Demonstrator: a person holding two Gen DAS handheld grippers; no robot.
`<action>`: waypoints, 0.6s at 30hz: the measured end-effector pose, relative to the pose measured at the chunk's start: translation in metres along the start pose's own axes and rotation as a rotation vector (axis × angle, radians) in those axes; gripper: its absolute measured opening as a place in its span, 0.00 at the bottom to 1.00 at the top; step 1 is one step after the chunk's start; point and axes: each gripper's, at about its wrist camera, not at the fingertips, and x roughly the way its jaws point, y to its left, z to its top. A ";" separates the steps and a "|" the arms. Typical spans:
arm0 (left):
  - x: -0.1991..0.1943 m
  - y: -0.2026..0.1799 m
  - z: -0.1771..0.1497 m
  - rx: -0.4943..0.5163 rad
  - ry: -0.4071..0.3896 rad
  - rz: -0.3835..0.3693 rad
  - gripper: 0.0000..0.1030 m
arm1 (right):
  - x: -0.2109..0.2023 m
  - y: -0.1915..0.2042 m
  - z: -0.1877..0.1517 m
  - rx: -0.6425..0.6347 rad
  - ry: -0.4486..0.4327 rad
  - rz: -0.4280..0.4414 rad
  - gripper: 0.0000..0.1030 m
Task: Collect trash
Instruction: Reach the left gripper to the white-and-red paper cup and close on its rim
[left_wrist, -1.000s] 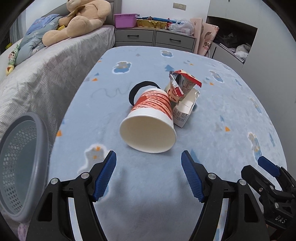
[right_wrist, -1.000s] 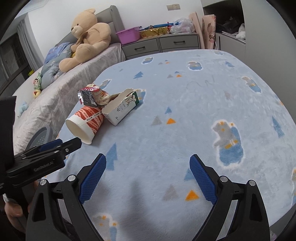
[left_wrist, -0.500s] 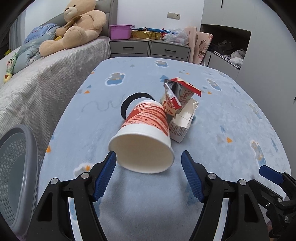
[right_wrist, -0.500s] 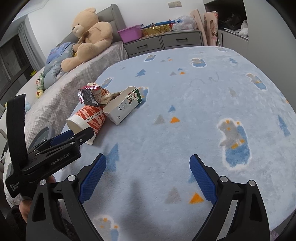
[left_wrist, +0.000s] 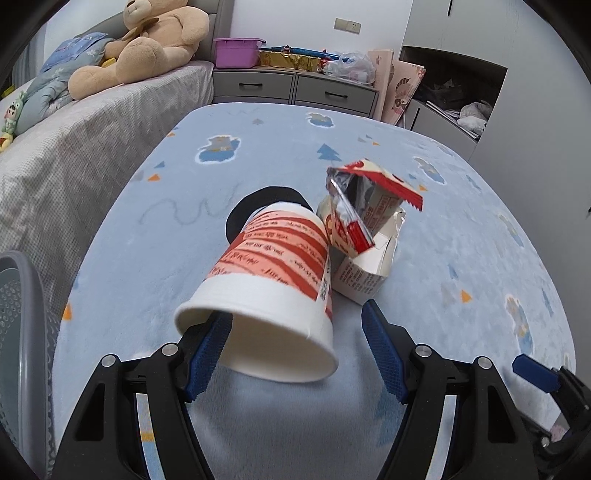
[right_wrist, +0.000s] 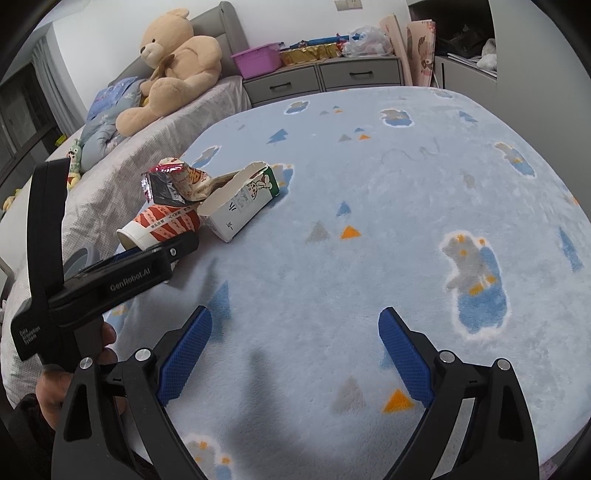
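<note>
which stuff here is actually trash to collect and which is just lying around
For the job: paper cup on its side, torn milk carton, crumpled snack wrapper, grey mesh basket, probably the bin.

Just lying about: teddy bear, purple tub, drawer unit.

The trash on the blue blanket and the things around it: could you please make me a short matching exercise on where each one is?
Things:
1. paper cup
2. milk carton
3. teddy bear
4. purple tub

Places:
A. on the grey drawers
B. on the grey bed
C. on its side, one finger of the left gripper inside its mouth
D. open-ended, beside the cup

Pairs: 1-C, 2-D, 3-B, 4-A
</note>
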 end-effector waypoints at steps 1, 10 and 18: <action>0.001 0.001 0.001 -0.003 0.002 -0.005 0.67 | 0.001 0.000 0.000 -0.001 0.001 -0.003 0.87; -0.005 0.008 -0.008 -0.009 0.025 -0.026 0.13 | 0.007 -0.001 -0.001 0.009 0.013 -0.023 0.87; -0.026 0.021 -0.019 -0.005 0.018 0.015 0.06 | 0.013 0.011 -0.001 -0.001 0.030 -0.030 0.87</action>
